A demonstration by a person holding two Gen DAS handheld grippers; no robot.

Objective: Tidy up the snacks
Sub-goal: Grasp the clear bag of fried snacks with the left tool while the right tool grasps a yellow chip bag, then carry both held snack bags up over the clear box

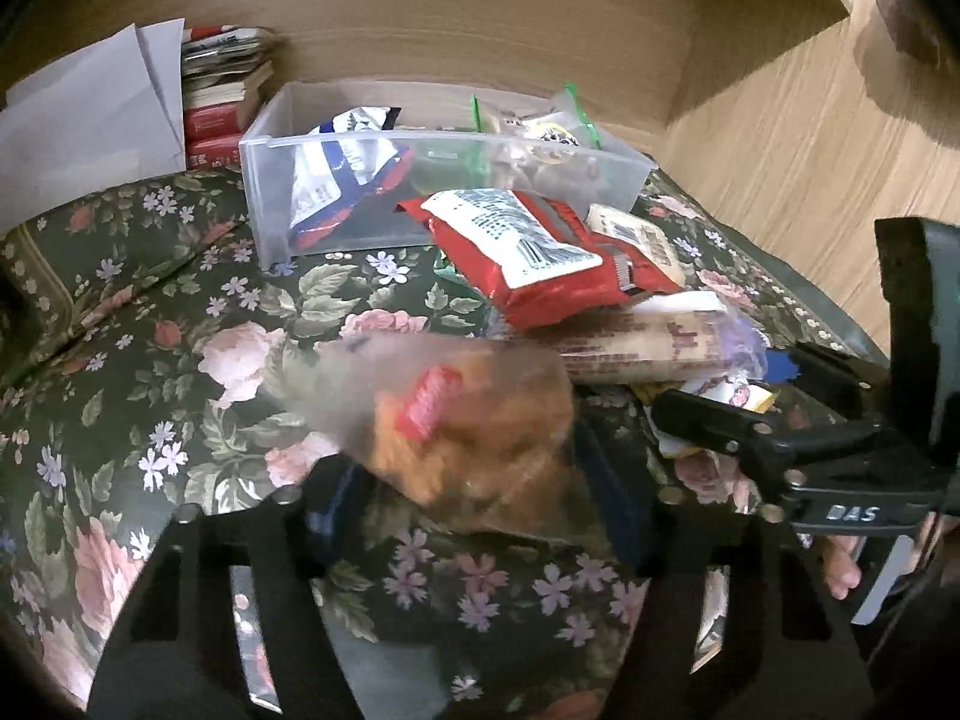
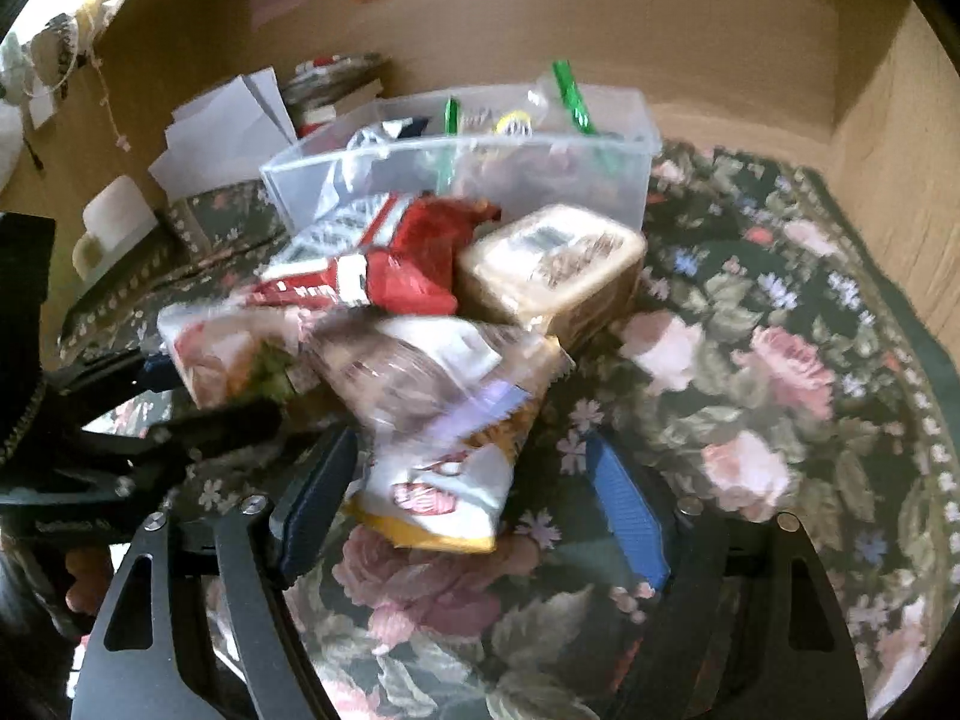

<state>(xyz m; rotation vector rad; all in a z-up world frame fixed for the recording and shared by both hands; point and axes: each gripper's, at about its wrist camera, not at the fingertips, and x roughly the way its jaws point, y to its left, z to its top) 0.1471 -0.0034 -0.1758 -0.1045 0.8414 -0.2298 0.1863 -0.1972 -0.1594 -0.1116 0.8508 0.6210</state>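
Note:
My left gripper [image 1: 468, 489] is shut on a clear bag of orange-brown snacks [image 1: 474, 432] with a red label, low over the floral cloth [image 1: 180, 360]. My right gripper [image 2: 468, 507] stands open around a white and yellow packet [image 2: 438, 480]; its left pad is against the packet and its right pad is apart from it. Behind lie a long brown packet [image 2: 420, 378], a red packet [image 2: 414, 258] and a beige tub [image 2: 552, 264]. A clear plastic bin [image 1: 264, 180] at the back holds a blue and white packet [image 1: 348, 174] and zip bags.
A stack of books [image 1: 222, 90] and white paper [image 1: 90, 108] sit left of the bin against the brown back wall. A pale mug-like object [image 2: 114, 222] stands at the far left. Bare floral cloth [image 2: 780, 360] stretches to the right of the snack pile.

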